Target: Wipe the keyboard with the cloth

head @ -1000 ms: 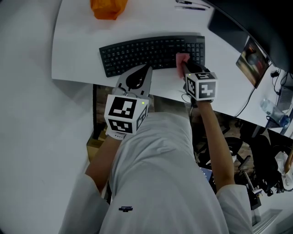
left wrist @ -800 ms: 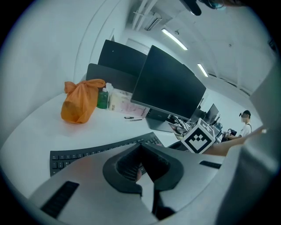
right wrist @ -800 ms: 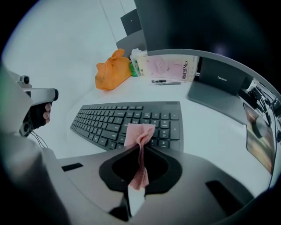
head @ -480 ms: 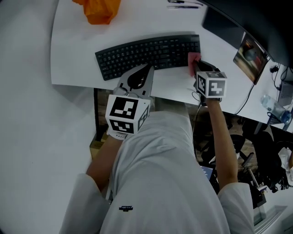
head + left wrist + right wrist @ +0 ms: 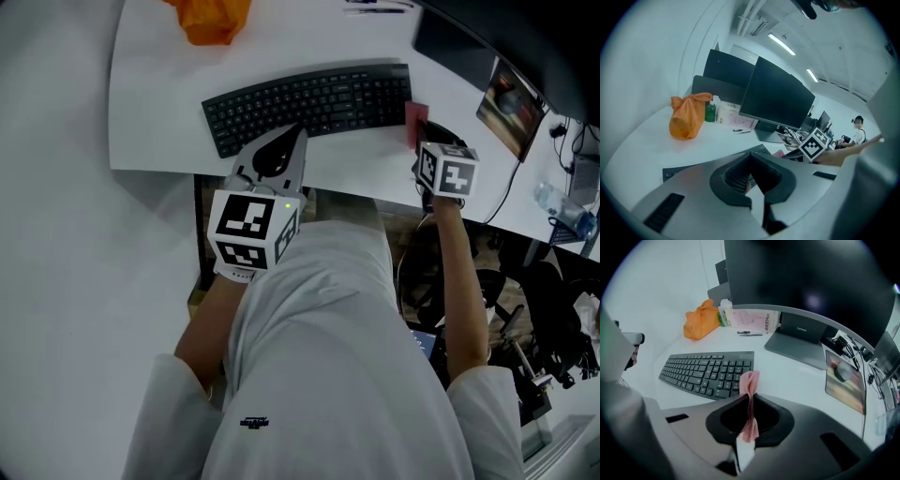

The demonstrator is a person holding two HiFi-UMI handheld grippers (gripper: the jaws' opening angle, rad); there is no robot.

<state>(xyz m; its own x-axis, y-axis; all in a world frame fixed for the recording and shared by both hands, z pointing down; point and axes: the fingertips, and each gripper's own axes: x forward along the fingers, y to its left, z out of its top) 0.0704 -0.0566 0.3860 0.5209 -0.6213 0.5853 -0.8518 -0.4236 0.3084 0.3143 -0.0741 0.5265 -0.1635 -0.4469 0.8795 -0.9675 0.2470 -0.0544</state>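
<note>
Head view: the right gripper (image 5: 418, 129) is pinching the pink cloth (image 5: 415, 120) just off the right end of the keyboard (image 5: 309, 101), not on the keys. The left gripper (image 5: 294, 139) is hovering at the keyboard's near edge, over the middle, on the white table (image 5: 159, 112). Nothing here is showing which keys are already clean. By my reading the cloth is sitting at the end of a stroke, and another pass leftward is what is left.

Left gripper view: the left gripper (image 5: 751, 159) is showing its jaws pressed together with nothing between them. An orange bag (image 5: 686, 117) and a monitor (image 5: 776, 98) are standing far behind, well apart from the keys.

Right gripper view: the right gripper (image 5: 750, 398) is clamping tight on the cloth (image 5: 750, 382), which is sticking up past the tips near the keyboard's (image 5: 708, 371) right corner. Pens (image 5: 750, 333), the monitor stand (image 5: 801, 341) and a mouse pad (image 5: 843, 378) are lying beyond or to the right. Nothing is blocking the keys. Only the left gripper is waiting near the sweep path.
</note>
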